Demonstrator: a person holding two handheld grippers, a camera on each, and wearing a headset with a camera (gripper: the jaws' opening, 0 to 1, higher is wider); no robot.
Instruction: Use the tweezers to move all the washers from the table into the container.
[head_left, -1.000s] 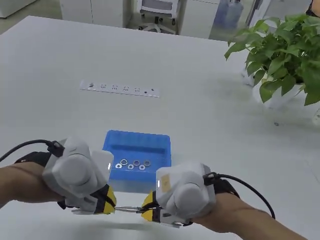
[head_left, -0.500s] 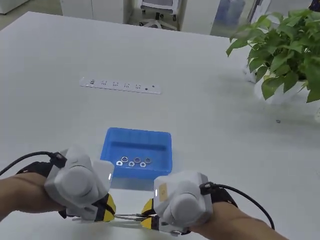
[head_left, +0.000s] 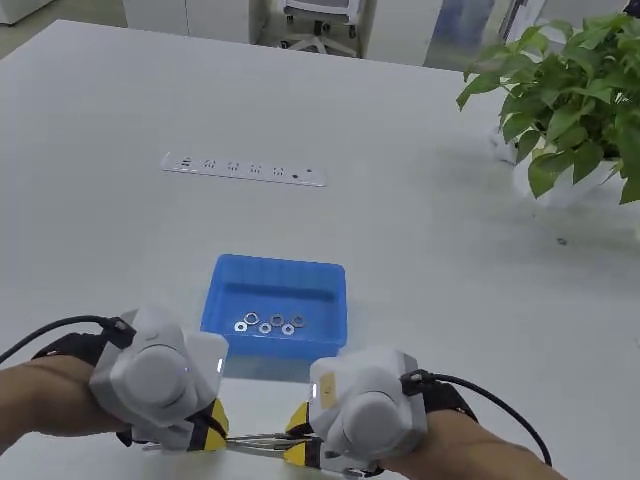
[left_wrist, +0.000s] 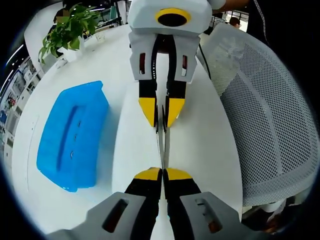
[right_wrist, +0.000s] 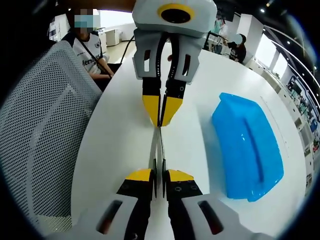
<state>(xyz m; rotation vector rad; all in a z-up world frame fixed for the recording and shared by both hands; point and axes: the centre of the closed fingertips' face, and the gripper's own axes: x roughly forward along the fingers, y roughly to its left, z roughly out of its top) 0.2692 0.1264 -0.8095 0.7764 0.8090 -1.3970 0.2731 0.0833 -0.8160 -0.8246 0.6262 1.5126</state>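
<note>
Tweezers (head_left: 258, 440): the fingers of the left gripper (head_left: 215, 435) and right gripper (head_left: 297, 445) are clamping them from opposite ends, low over the near tabletop (head_left: 420, 250).
Washers (head_left: 268, 323): lying inside the blue container (head_left: 280, 268), just beyond the grippers.
Power strip (head_left: 243, 170), plant (head_left: 570, 90): sitting farther back, well apart.

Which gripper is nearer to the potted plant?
Right. The right gripper sits diagonally across the table from the potted plant; the left gripper faces it from farther left, both shut on the tweezers.
</note>
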